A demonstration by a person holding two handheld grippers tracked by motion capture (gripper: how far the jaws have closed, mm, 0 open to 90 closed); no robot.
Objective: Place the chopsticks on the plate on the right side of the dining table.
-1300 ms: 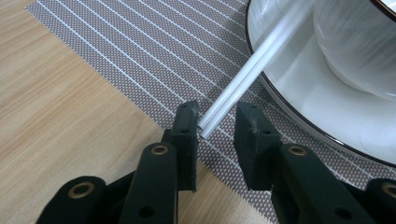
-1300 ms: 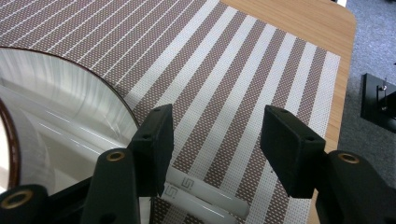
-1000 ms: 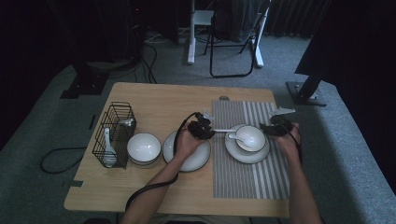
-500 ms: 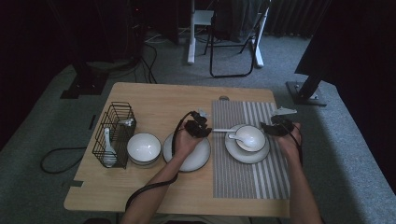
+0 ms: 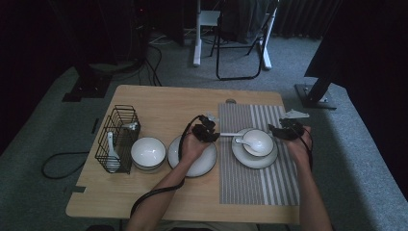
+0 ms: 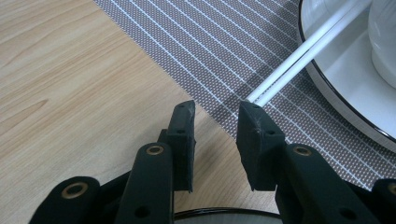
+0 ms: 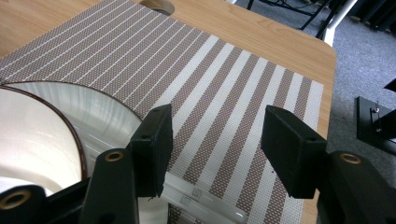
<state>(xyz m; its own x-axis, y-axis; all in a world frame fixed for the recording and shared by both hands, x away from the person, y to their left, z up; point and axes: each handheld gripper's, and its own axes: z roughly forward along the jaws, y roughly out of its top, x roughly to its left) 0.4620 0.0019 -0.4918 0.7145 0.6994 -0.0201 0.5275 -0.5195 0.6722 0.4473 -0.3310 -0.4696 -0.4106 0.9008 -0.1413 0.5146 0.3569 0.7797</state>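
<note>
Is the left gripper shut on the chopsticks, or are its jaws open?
Open. In the left gripper view the left gripper shows a clear gap between its jaws, with the chopsticks lying just beyond the tips, on the placemat.

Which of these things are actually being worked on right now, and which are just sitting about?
In hand:
- chopsticks, by the left gripper, jaws open
- plate with bowl and spoon, beside the right gripper, jaws open
- striped mat

Lying about:
- empty plate
- empty bowl
- wire basket
</note>
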